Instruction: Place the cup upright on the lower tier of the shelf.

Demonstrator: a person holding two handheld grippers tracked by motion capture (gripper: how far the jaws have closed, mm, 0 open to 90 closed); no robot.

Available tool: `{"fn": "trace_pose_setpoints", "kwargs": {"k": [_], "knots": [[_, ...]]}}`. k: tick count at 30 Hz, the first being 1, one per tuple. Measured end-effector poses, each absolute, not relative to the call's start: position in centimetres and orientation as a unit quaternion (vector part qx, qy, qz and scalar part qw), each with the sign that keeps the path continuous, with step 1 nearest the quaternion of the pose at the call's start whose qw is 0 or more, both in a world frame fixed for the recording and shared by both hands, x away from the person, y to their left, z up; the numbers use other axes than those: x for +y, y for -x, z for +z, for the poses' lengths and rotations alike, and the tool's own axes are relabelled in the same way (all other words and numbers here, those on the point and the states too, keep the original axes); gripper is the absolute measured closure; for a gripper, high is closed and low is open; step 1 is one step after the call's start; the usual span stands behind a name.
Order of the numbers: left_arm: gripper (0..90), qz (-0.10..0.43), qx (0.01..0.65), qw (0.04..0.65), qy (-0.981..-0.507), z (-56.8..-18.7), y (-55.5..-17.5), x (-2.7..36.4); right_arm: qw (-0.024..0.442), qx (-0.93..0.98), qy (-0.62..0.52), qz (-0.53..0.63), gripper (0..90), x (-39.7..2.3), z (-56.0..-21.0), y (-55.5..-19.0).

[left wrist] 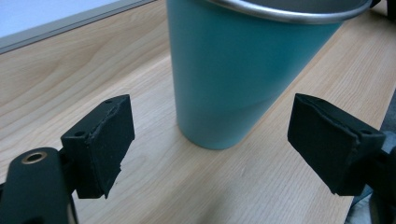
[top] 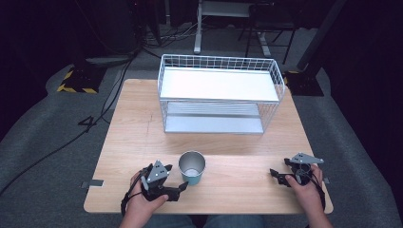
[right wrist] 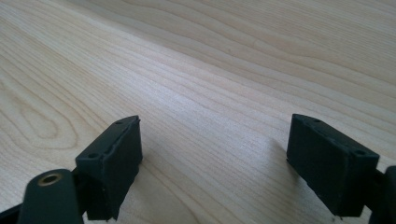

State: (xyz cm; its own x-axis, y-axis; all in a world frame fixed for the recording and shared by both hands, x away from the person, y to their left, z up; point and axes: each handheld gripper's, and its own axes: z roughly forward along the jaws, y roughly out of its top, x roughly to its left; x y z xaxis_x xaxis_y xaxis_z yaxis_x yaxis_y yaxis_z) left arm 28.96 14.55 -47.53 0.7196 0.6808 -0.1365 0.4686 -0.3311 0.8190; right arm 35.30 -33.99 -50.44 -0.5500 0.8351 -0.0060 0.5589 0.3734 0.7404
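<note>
Teal metal cup (top: 192, 167) stands upright on the desk (top: 237, 185), in front of the wire rack (top: 219, 94); left hand-held gripper (top: 183, 186) open just beside the cup, gripping nothing; right hand-held gripper (top: 275, 175) open, well apart from the cup.

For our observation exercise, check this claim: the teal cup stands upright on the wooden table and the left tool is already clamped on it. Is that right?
Not quite. The teal cup does stand upright on the wooden table, but the left tool is open, its pads apart from the cup, as the left gripper view shows.
</note>
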Motion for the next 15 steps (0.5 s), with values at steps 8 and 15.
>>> {"fn": "trace_pose_setpoints", "kwargs": {"k": [8, 15], "knots": [[15.4, 0.109, 0.357, 0.453, -0.810, -48.4, -29.6, 13.1, 0.195, 0.805, -0.433, 0.355, 18.5, -34.0, -50.4, -35.3], [15.4, 0.105, 0.362, 0.450, -0.809, -49.0, -30.1, 12.0, 0.195, 0.805, -0.433, 0.355, 18.5, -34.0, -50.4, -35.3]]}}
